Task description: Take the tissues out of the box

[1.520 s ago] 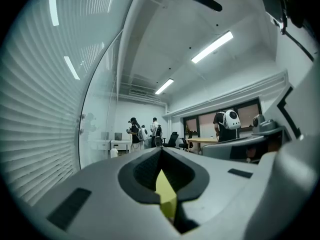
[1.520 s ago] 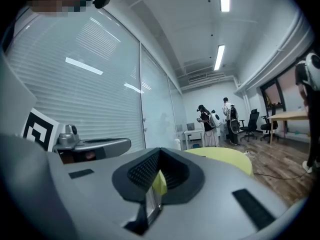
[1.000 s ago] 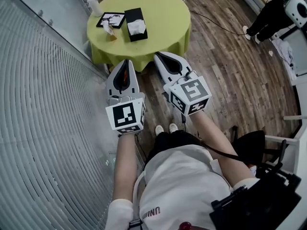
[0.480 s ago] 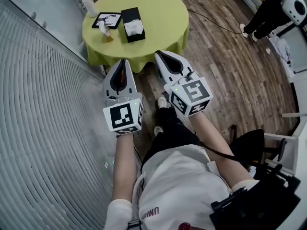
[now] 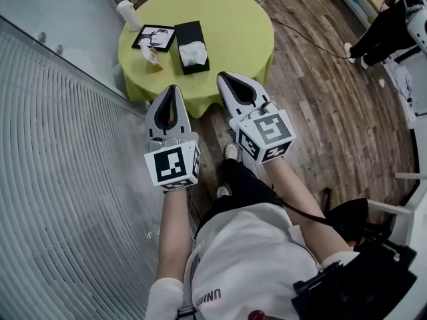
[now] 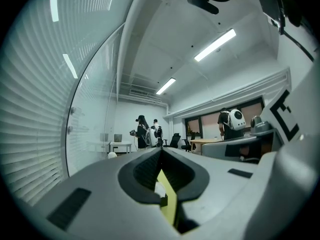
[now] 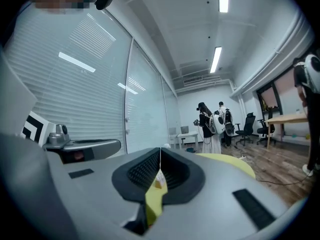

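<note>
A black tissue box (image 5: 191, 35) lies on the round green table (image 5: 233, 25) ahead, with white tissue (image 5: 194, 55) poking out of its top. My left gripper (image 5: 173, 88) and right gripper (image 5: 222, 77) are held side by side in the air short of the table's near edge, well apart from the box. Both are shut with nothing between their jaws. In the left gripper view the left gripper (image 6: 161, 149) shows a sliver of the green table through its jaws. The right gripper (image 7: 160, 149) shows the same in its own view.
On the table also stand a framed picture (image 5: 154, 37), a white cup (image 5: 128, 15) and a small orange-and-white item (image 5: 152, 56). A ribbed glass wall (image 5: 60, 179) runs along the left. A person in black (image 5: 387, 31) stands far right. A black chair (image 5: 348, 213) is behind me.
The person has stepped forward, one foot after the other, and the table has shifted slightly right and lower in view. Both grippers stay shut and held the same way.
</note>
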`<state>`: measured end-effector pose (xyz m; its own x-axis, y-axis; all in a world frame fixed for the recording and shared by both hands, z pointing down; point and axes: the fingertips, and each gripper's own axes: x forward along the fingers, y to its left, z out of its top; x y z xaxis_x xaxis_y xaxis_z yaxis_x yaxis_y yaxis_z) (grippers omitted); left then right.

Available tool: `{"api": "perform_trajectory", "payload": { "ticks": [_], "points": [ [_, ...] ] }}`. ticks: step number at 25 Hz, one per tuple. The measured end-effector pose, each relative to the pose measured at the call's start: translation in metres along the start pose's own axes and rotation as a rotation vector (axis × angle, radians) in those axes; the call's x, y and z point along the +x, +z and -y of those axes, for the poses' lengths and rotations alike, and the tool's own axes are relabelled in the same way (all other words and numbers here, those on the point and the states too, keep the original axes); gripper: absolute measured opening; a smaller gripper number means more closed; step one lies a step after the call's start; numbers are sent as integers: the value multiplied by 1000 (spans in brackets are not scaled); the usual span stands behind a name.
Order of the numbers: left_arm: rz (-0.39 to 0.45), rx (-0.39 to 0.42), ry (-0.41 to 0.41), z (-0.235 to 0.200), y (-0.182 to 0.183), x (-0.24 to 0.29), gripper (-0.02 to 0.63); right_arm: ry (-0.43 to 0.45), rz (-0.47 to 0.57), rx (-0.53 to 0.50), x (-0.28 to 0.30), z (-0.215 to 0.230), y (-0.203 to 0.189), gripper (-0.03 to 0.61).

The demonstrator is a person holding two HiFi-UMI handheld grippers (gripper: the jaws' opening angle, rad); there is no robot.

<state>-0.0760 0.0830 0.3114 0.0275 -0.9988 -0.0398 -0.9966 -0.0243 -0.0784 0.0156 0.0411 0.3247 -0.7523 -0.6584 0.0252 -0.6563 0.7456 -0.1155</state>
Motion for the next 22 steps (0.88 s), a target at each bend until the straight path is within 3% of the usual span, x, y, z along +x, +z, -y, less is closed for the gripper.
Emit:
{"api": "perform_trajectory", "payload": {
  "ticks": [13,22],
  "points": [
    [-43,-13,64,-18,-19,92,14,61,-48,-6,80,65,-7,20],
    [-47,-8,109,-24,-23,128,14,120,-79,13,113,82,-17,20]
  ]
}}
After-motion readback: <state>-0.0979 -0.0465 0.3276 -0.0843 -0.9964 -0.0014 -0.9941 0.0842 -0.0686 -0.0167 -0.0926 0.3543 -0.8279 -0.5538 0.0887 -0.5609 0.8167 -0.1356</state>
